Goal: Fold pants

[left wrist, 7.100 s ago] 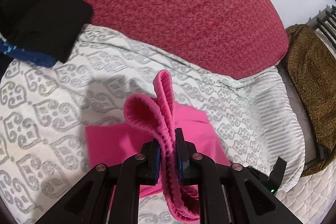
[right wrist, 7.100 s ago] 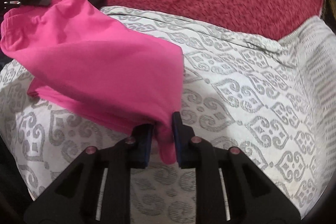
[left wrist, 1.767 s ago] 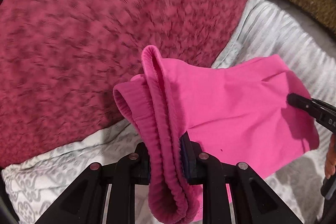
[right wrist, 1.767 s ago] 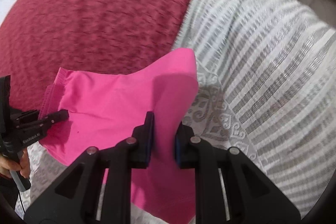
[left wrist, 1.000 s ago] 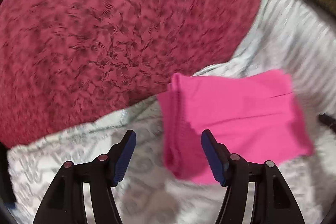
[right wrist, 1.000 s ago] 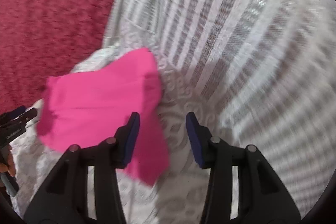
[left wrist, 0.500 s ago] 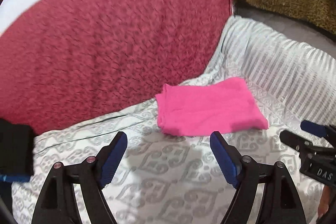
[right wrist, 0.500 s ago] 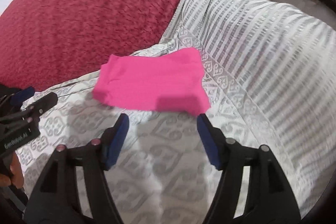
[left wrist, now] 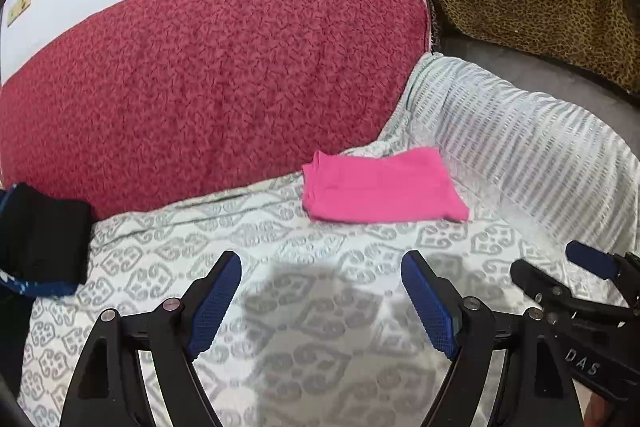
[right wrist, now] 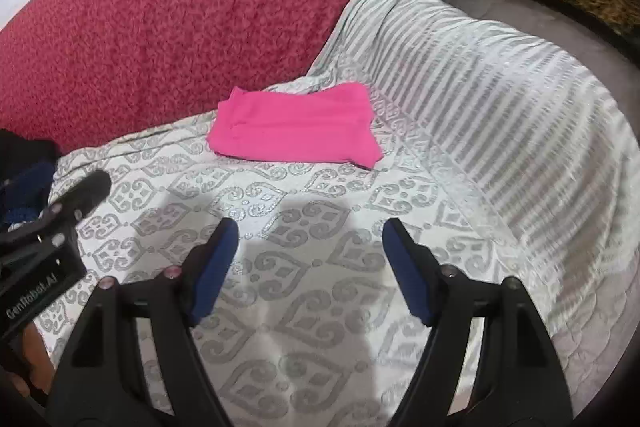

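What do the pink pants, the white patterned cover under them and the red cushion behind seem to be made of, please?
The pink pants look like soft matte knit, probably cotton jersey: they lie limp and flat with a ribbed edge. The white cover seems woven, its grey motifs glinting slightly, perhaps metallic thread. The red cushion looks like textured, crinkled upholstery fabric; its fibre cannot be told.

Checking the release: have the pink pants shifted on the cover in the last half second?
No. The pink pants still lie folded beside the red cushion, at the patterned cover's striped border; both grippers pulled back.

Matt pink cloth pants (left wrist: 380, 189); textured red cushion (left wrist: 208, 79).
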The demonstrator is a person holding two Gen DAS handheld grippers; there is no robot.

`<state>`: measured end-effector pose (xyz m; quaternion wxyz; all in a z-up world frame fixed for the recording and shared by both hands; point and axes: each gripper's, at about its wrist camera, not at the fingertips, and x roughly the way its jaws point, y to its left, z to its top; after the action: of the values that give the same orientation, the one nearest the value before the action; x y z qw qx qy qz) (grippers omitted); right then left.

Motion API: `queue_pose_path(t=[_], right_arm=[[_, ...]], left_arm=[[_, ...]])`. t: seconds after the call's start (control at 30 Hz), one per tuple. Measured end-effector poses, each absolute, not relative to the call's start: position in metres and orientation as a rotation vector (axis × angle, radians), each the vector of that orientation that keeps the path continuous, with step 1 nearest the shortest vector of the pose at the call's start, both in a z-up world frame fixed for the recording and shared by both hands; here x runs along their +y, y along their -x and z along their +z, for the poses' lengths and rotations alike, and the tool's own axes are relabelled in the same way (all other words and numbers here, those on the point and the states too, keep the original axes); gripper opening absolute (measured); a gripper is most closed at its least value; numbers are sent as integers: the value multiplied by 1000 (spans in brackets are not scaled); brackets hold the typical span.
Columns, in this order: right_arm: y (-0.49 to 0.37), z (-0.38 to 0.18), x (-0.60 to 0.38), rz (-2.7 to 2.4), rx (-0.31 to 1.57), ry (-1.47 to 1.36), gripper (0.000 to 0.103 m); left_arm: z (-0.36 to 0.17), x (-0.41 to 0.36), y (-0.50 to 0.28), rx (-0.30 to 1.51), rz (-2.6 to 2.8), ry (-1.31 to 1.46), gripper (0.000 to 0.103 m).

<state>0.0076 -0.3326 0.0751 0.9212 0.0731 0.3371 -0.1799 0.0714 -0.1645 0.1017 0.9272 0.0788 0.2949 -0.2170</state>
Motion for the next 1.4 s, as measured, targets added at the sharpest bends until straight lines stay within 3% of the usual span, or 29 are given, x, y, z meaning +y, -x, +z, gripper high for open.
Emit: queue_pose_path(t=[0.37,1.4], right_arm=[[30,97,-315,-436,627,-150,83],[42,97,-306,-439,662,-155,83]], left_arm=[[109,-140,-41,604,-425,-167,85],[110,-130,-23,587,-434,-183,88]])
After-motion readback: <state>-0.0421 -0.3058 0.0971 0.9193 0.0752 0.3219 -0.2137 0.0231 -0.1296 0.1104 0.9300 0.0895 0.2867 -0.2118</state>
